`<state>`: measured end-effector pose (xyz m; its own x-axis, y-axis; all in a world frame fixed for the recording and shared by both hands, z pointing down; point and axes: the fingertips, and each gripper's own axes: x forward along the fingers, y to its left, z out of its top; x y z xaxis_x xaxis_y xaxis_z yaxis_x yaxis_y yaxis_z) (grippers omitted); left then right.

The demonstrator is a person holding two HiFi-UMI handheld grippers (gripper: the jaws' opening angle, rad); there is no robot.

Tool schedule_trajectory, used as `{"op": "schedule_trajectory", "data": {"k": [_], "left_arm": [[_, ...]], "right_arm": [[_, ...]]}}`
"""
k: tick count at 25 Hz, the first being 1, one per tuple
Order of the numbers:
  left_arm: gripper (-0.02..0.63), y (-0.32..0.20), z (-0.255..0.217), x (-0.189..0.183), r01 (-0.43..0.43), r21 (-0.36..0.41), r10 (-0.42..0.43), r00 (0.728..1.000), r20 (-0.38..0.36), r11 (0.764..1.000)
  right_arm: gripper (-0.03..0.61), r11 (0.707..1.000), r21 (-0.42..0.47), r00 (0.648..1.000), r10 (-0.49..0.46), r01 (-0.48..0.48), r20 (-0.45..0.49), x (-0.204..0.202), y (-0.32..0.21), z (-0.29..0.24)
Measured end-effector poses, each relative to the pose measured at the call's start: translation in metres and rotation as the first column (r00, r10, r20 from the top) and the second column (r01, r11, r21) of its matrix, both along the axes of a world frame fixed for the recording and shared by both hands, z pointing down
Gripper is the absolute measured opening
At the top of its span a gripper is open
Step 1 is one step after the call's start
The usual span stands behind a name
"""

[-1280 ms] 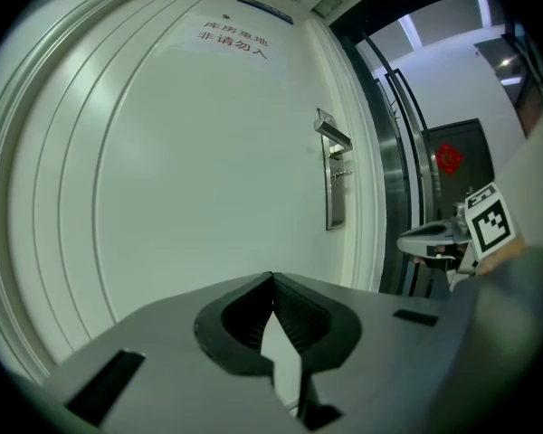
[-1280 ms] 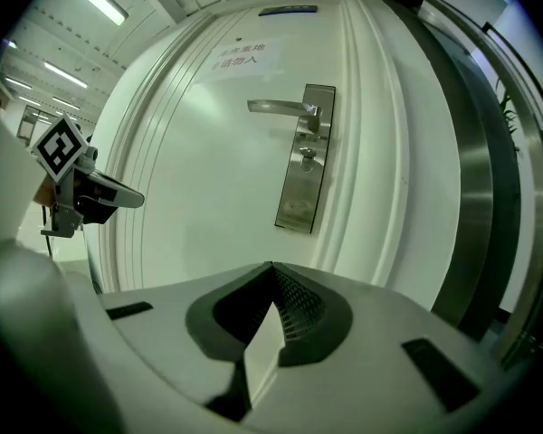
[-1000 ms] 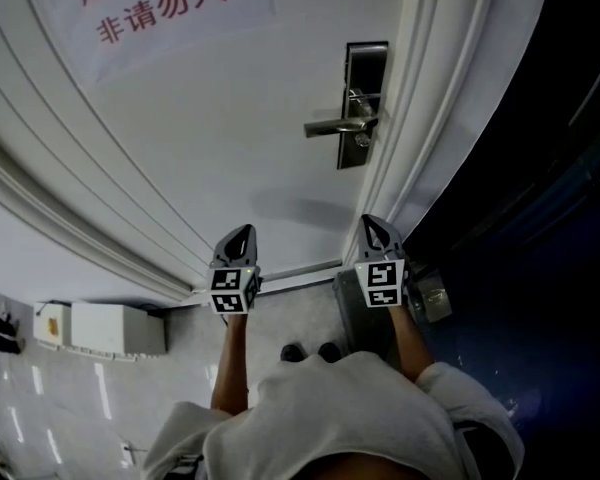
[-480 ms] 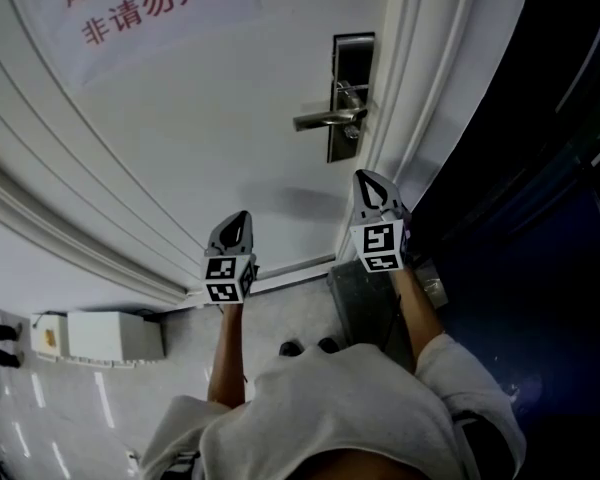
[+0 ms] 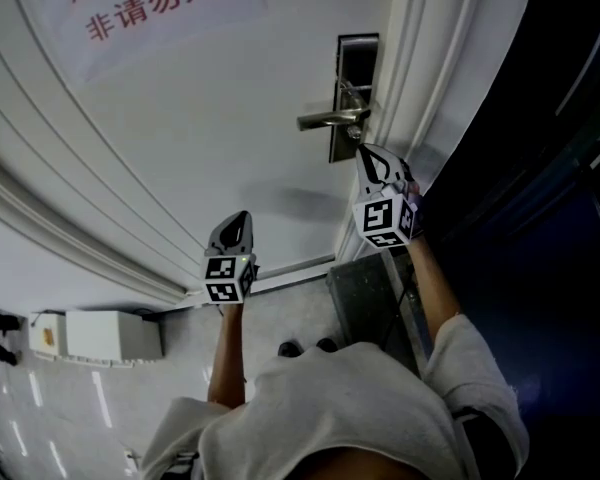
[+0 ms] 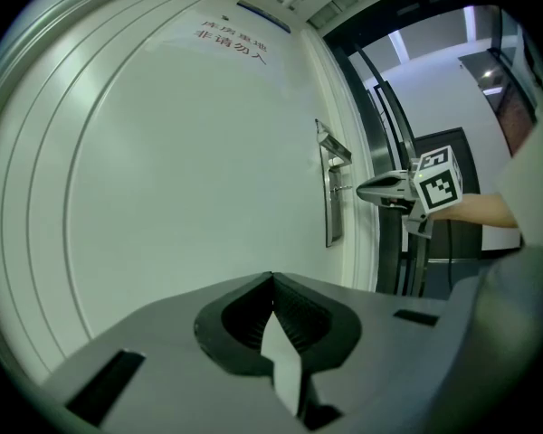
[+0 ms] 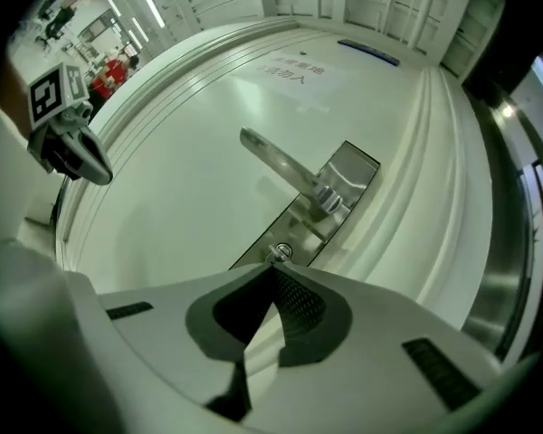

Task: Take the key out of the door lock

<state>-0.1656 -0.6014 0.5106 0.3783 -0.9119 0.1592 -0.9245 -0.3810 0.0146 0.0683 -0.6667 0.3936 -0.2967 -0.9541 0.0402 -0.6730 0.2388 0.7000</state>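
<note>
At door lock [image 7: 351, 172], R claw [image 7: 273, 267] shut, empty, tips near key [image 7: 278, 252]; L claw [image 6: 271, 277] shut, empty.

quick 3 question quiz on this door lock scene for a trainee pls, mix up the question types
1. True or false: the right gripper is closer to the lock plate than the left gripper is.
2. Where does the key sit on the lock plate? A) above the handle B) below the handle C) on the door frame
3. Fill in: the right gripper's jaws are ____ (open or shut).

Key: 1 true; 2 B; 3 shut
</note>
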Motion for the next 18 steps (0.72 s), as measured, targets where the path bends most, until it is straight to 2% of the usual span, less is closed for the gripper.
{"op": "schedule_trajectory", "data": {"k": [3,7,11,14,16,18], "left_arm": [[0.018,0.0002,0.0007,0.001,-0.001,0.0,0.001,1.0,0.0,1.0],[0.018,0.0007,0.0025,0.0001,-0.001,-0.005,0.001,1.0,-0.004,1.0],[0.018,0.0016,0.0023,0.0,-0.001,-0.004,0.001,1.0,-0.004,1.0],[0.018,0.0015,0.0012,0.0014,-0.007,-0.001,0.007,1.0,-0.002,1.0],[0.018,0.0015,0.0015,0.0031,-0.013,-0.001,0.013,1.0,-0.001,1.0],[0.018,0.002,0.0023,0.0052,-0.02,-0.004,0.02,1.0,-0.001,1.0]], "right_arm": [[0.023,0.999,0.046,0.991,0.01,-0.004,-0.135,-0.0018,-0.0036,-0.003],[0.023,0.994,0.11,0.948,0.036,-0.001,-0.317,-0.0045,-0.0064,-0.0033],[0.023,0.988,0.155,0.884,0.062,0.012,-0.464,-0.0041,-0.0047,-0.0015],[0.023,0.98,0.196,0.82,0.085,0.034,-0.566,-0.0046,-0.0037,-0.0014],[0.023,0.976,0.214,0.778,0.098,0.048,-0.621,-0.0046,-0.0042,-0.001],[0.025,0.975,0.216,0.752,0.098,0.06,-0.651,-0.0052,-0.004,0.0005]]}}
